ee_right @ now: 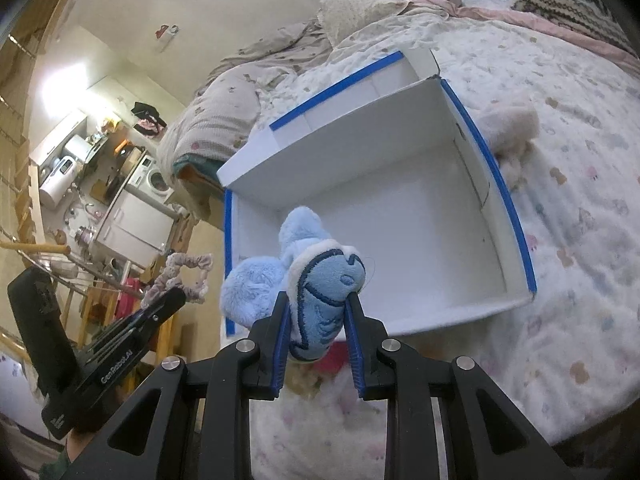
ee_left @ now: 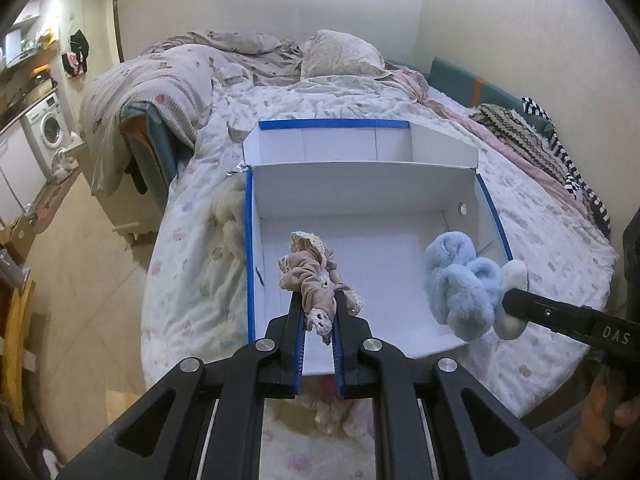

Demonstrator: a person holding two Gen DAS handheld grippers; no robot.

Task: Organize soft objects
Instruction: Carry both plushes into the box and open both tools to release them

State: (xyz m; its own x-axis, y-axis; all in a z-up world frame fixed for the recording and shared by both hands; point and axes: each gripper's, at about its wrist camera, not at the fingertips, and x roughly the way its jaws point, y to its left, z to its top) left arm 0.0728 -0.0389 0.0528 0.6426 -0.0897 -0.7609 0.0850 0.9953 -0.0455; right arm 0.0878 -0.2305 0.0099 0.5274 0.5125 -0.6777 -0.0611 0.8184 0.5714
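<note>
Between the narrowly set jaws of the left gripper (ee_left: 318,300) a beige lace-trimmed scrunchie (ee_left: 310,276) is pinched, while a pale blue plush toy (ee_right: 316,292) is clamped in the right gripper (ee_right: 318,300). Both are held above the empty white box (ee_left: 460,188) lying on the bed (ee_left: 540,240), presumably so they can be dropped inside. A cream plush (ee_right: 508,128) beside the box's right wall is plain only in the right wrist view, and the toy's embroidered face is hidden from the left.

Blue plush toy (ee_right: 320,292): my right gripper (ee_right: 318,300) hid its lower half.
Cream fluffy thing (ee_left: 226,212): mostly behind the box wall (ee_left: 249,240); I couldn't identify it.
</note>
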